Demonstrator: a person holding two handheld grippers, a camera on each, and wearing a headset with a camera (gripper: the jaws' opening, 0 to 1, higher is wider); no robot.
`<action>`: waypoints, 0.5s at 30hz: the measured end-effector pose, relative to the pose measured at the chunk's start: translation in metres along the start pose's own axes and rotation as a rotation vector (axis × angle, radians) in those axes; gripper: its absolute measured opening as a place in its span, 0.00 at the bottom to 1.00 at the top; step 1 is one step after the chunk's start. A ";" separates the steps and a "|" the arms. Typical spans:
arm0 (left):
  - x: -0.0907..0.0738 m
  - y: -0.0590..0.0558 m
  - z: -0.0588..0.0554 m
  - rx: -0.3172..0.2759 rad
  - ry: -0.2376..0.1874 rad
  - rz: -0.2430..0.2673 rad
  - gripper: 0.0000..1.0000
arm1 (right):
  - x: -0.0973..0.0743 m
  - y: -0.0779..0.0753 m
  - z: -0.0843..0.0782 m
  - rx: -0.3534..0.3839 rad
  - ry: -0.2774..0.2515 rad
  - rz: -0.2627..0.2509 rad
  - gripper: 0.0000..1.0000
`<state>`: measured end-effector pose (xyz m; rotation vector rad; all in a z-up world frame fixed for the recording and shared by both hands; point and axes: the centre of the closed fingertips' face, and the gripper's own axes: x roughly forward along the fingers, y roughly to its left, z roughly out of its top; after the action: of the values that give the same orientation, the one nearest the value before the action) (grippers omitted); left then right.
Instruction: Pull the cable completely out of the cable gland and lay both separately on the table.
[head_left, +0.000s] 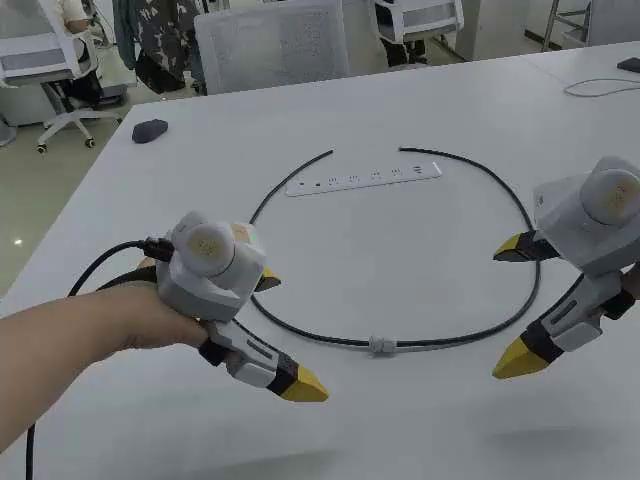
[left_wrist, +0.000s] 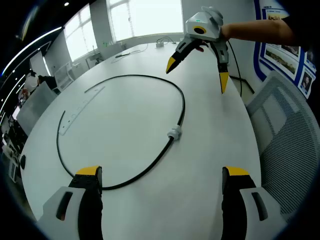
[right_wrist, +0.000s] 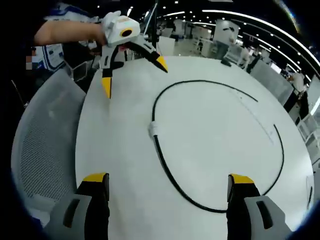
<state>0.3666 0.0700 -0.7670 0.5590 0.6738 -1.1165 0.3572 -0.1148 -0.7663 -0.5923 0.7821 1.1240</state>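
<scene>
A long black cable (head_left: 450, 342) lies in a wide open loop on the white table (head_left: 400, 250). A small pale cable gland (head_left: 382, 345) sits on the cable's near stretch, and the cable runs through it. My left gripper (head_left: 285, 332) hovers open just left of the gland, holding nothing. To the loop's right my right gripper (head_left: 512, 304) also hangs open and holds nothing. In the left gripper view the gland (left_wrist: 174, 133) lies ahead between the open jaws. In the right gripper view the gland (right_wrist: 153, 130) lies ahead, left of centre.
A white power strip (head_left: 362, 180) lies inside the loop at its far side. A dark mouse (head_left: 150, 130) sits near the far left edge. Office chairs (head_left: 272, 45) stand behind the table, and a mesh chair (left_wrist: 285, 130) stands at the near edge.
</scene>
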 end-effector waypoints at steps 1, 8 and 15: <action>0.000 0.000 0.000 0.001 0.001 0.000 0.99 | 0.000 0.000 0.000 -0.002 0.001 0.000 0.99; -0.001 -0.001 -0.001 -0.001 0.009 -0.007 0.99 | 0.000 0.003 -0.004 -0.012 0.014 0.007 0.99; 0.000 -0.004 0.001 0.012 0.015 -0.017 1.00 | 0.000 0.003 -0.006 -0.009 0.020 0.008 0.99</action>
<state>0.3628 0.0679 -0.7672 0.5733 0.6858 -1.1335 0.3526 -0.1187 -0.7700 -0.6090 0.7976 1.1312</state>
